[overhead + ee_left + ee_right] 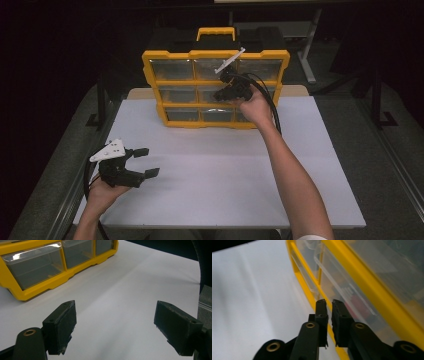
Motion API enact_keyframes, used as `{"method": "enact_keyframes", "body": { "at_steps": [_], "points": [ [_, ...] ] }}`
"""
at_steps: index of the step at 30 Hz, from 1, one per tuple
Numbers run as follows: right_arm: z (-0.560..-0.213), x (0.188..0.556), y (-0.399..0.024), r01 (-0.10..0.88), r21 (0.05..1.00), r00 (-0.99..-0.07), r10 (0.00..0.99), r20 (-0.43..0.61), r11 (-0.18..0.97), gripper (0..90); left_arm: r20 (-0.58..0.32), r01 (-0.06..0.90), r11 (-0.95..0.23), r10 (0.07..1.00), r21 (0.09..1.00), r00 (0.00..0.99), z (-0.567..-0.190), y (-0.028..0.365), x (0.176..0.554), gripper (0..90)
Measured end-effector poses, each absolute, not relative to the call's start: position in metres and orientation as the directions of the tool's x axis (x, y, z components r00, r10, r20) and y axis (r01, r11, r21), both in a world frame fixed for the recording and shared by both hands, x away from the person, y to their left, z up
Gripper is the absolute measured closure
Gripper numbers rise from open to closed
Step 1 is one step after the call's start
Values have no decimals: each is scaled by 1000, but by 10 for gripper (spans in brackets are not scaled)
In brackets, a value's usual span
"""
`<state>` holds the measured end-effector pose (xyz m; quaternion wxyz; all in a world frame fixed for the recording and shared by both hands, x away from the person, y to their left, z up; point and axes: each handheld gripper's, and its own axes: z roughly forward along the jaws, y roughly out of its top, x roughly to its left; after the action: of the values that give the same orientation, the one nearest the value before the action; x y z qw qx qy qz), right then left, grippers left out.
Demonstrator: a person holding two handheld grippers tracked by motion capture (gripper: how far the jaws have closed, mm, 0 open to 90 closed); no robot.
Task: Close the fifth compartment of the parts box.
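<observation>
A yellow organiser (150, 75) with rows of clear drawers stands upright at the back of the white tabletop (225, 170). My right gripper (222, 91) is held up against its middle row, near the centre drawer. In the right gripper view its jaws (329, 302) stand only a sliver apart beside a clear drawer front (342, 287), with nothing visible between them. My left gripper (150, 161) rests in a hand near the table's front left corner, open and empty. Through its wide jaws (115, 325) I see bare table, with the organiser's bottom row (37, 290) beyond.
A yellow carry handle (215, 33) tops the organiser. Black cables (270, 100) trail from the right gripper along the forearm. Dark floor and table legs surround the tabletop. Small items show dimly inside one drawer (357, 302).
</observation>
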<state>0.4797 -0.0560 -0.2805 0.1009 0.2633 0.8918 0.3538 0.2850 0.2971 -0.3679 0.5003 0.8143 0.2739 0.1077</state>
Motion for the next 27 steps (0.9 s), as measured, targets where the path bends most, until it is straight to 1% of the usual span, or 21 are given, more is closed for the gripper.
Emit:
{"method": "enact_keyframes", "body": {
  "at_steps": [2,3,5,9,13,16,27],
  "points": [
    [-284,477,-59,392,701,-846,533,20,596,754,-101,340,-348,553,874,827,-368,297,285,181],
    [-285,475,-60,400,707,-845,534,38,583,723,-104,342,-346,553,874,827,-368,296,285,180],
    [-287,471,-64,394,729,-851,521,61,559,703,-110,343,-339,552,876,826,-369,296,285,179],
    [-293,462,-71,401,748,-848,524,83,529,609,-109,346,-347,552,872,827,-371,296,285,178],
    [-300,454,-81,425,755,-844,521,130,499,524,-114,355,-348,556,868,823,-372,295,286,178],
    [-305,448,-88,428,763,-839,527,136,484,433,-118,362,-353,556,863,823,-373,293,286,178],
    [-316,433,-109,435,783,-826,544,150,445,338,-123,374,-354,566,857,815,-377,293,288,178]
  ]
}}
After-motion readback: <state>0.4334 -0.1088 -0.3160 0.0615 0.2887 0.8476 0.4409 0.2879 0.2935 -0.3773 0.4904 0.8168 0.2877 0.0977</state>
